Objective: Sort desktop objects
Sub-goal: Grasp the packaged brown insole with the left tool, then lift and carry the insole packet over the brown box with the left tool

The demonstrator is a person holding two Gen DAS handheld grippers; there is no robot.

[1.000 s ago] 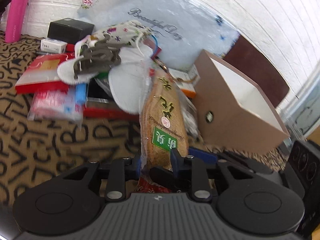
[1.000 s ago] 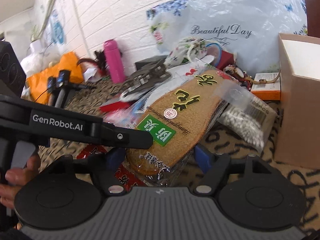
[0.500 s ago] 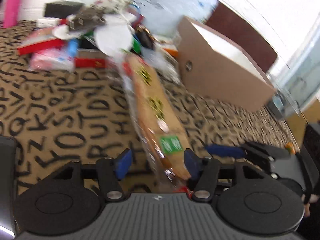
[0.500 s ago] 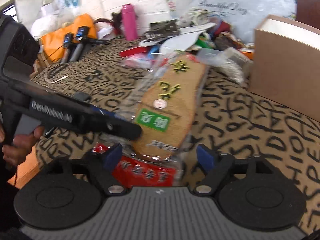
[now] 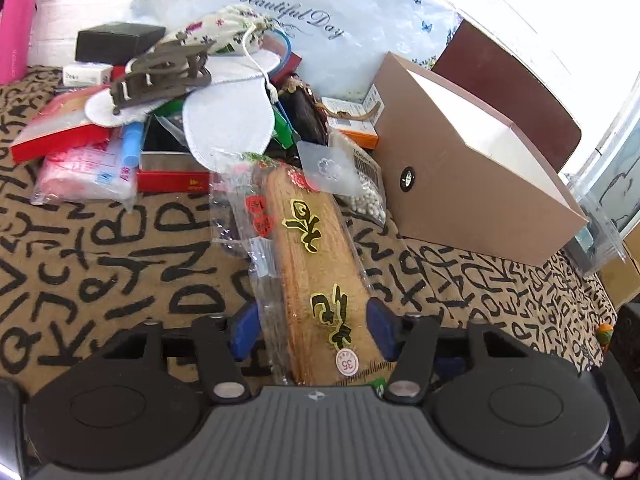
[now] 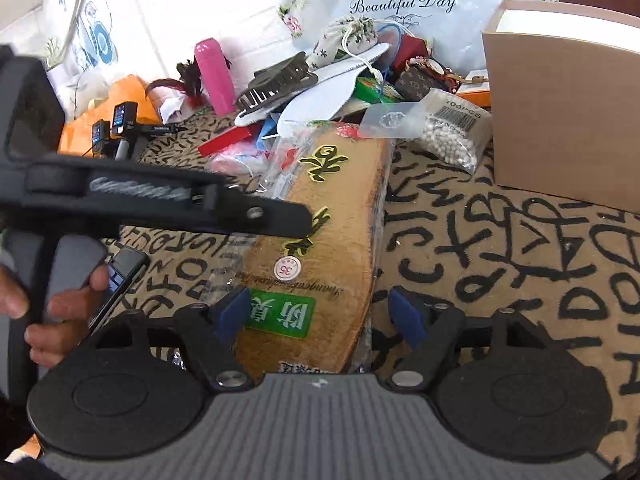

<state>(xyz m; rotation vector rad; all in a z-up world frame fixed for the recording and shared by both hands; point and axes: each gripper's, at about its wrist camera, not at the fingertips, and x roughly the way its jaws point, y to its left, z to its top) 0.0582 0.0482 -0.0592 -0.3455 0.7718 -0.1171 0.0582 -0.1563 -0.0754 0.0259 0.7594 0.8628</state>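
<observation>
A brown insole pack in clear plastic (image 5: pixel 316 264) lies flat on the letter-print cloth, also in the right wrist view (image 6: pixel 320 240). My left gripper (image 5: pixel 314 326) is open, its blue pads on either side of the pack without gripping it. My right gripper (image 6: pixel 320 314) is open over the pack's near end with the green label. The left gripper's black body (image 6: pixel 160 200) crosses the right wrist view. A brown cardboard box (image 5: pixel 472 168) stands open at the right, also in the right wrist view (image 6: pixel 560 112).
A cluttered pile sits behind the pack: white insoles (image 5: pixel 228 120), a grey hair clip (image 5: pixel 160 72), a bead bag (image 5: pixel 360 184), red boxes (image 5: pixel 52 128), a pink bottle (image 5: pixel 16 20). A phone (image 6: pixel 120 276) lies by the hand.
The left gripper let go of the insole pack and opened. The pack was drawn out of the pile and now lies flat on the cloth. The right gripper stays open.
</observation>
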